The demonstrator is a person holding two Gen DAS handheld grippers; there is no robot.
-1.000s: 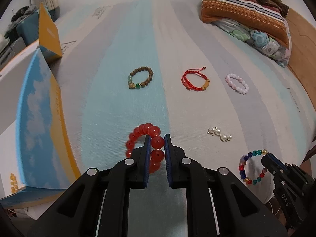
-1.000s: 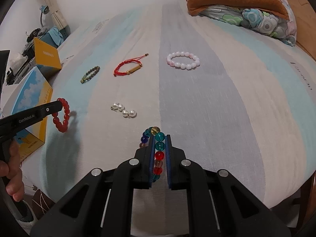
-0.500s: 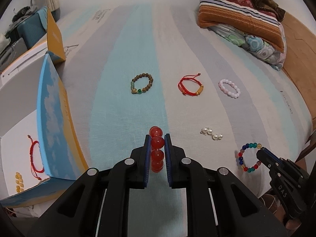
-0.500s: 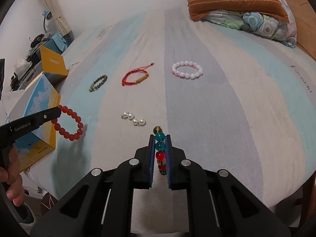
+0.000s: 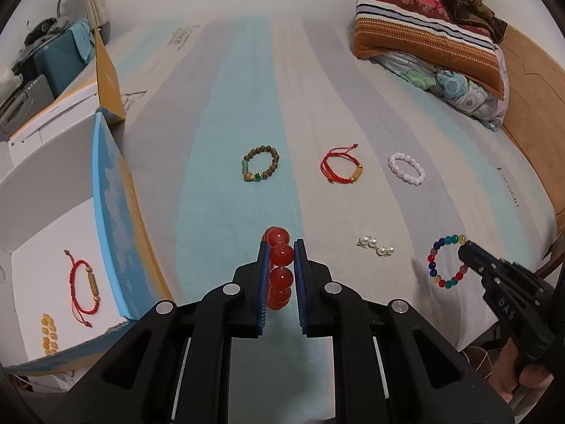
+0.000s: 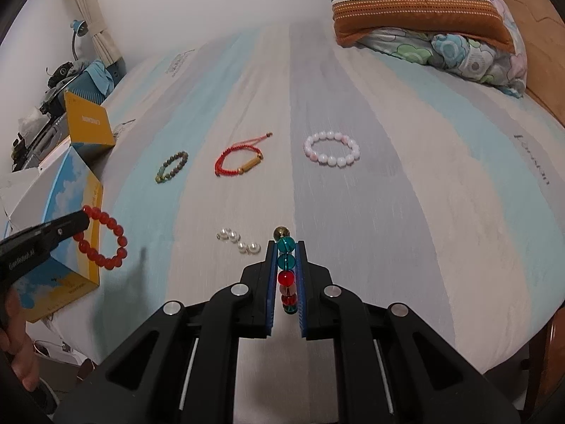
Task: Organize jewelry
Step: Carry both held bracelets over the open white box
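Observation:
My left gripper (image 5: pixel 281 247) is shut on a red bead bracelet (image 5: pixel 279 268), held above the bed; it also shows in the right wrist view (image 6: pixel 102 243). My right gripper (image 6: pixel 286 247) is shut on a multicolour bead bracelet (image 6: pixel 286 268), which hangs from it in the left wrist view (image 5: pixel 445 261). On the striped bedsheet lie a brown bead bracelet (image 5: pixel 260 163), a red cord bracelet (image 5: pixel 340 166), a pink bead bracelet (image 5: pixel 406 168) and pearl earrings (image 5: pixel 376 245). An open box (image 5: pixel 106 219) at the left holds another red cord bracelet (image 5: pixel 83 289) and yellow beads (image 5: pixel 49 334).
Pillows (image 5: pixel 427 42) are stacked at the bed's far right by a wooden headboard (image 5: pixel 529 81). The box's orange flap (image 5: pixel 107 77) stands up at the left. Clutter and a teal case (image 5: pixel 60 60) lie beyond the bed's left edge.
Both grippers have lifted their bracelets off the sheet and risen. The left one has drawn back, so the open box's inside now shows.

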